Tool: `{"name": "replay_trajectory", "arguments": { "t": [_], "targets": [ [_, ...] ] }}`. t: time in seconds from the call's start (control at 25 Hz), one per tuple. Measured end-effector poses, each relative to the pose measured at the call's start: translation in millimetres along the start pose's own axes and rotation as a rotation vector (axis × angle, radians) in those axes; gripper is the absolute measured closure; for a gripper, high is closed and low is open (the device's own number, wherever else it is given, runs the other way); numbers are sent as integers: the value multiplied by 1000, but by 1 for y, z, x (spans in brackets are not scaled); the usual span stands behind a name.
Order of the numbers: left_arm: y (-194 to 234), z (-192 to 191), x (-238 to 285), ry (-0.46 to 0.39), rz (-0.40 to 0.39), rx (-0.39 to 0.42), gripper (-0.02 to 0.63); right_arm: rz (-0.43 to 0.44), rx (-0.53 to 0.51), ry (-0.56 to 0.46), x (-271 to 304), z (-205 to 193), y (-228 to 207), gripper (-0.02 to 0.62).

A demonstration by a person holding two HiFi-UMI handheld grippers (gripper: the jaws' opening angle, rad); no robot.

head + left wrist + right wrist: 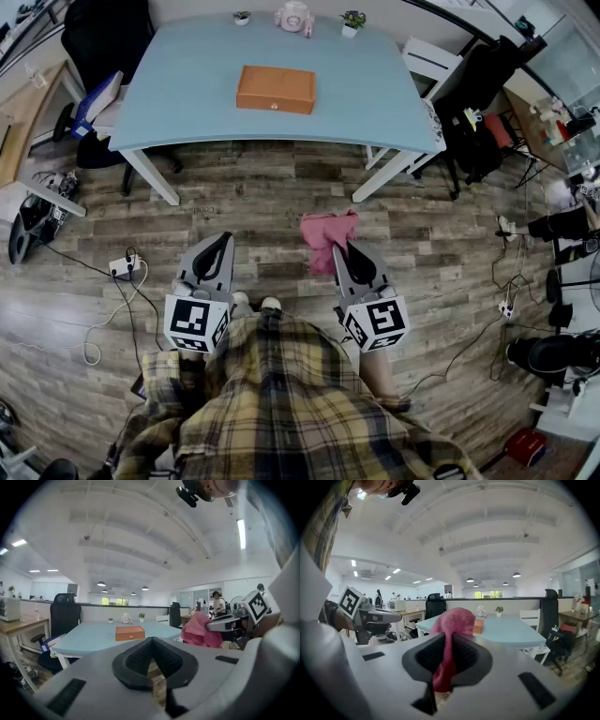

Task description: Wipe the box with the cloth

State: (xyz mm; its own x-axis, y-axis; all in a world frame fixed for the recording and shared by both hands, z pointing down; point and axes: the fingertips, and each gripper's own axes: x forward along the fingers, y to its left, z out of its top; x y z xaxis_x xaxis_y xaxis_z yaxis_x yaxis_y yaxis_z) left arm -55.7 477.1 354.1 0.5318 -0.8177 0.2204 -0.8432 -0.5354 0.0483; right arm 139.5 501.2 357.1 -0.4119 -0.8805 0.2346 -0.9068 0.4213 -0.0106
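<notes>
An orange box point(276, 89) lies flat near the middle of the light blue table point(187, 94); it also shows far off as the box point(130, 633) and the box point(477, 626). My right gripper point(349, 246) is shut on a pink cloth point(327, 238), which bunches up past the jaw tips, well short of the table. The cloth point(452, 625) hangs down between the pads. My left gripper point(223, 240) is shut with nothing in it, level with the right one above the wooden floor. The cloth point(200, 631) shows to its right.
Small ornaments and potted plants point(352, 22) stand along the table's far edge. A black chair point(103, 37) is at the table's left, a white chair point(433, 62) at its right. A power strip with cables point(125, 268) lies on the floor at left. Bags and clutter point(487, 122) crowd the right side.
</notes>
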Motion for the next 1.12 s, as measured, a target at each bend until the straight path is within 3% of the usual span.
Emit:
{"name": "replay_trajectory", "arguments": {
  "t": [0.56,0.84,1.12],
  "targets": [
    [-7,-11,-3,21,20,-7,608,3,65,6,-10,-15,-8,554],
    [11,-20,11,43,14,-29,532,19,83,19,17,-18,-11,554],
    [59,-11,64,52,-4,-52,477,17,90,33,81,-5,-26,554]
  ]
}}
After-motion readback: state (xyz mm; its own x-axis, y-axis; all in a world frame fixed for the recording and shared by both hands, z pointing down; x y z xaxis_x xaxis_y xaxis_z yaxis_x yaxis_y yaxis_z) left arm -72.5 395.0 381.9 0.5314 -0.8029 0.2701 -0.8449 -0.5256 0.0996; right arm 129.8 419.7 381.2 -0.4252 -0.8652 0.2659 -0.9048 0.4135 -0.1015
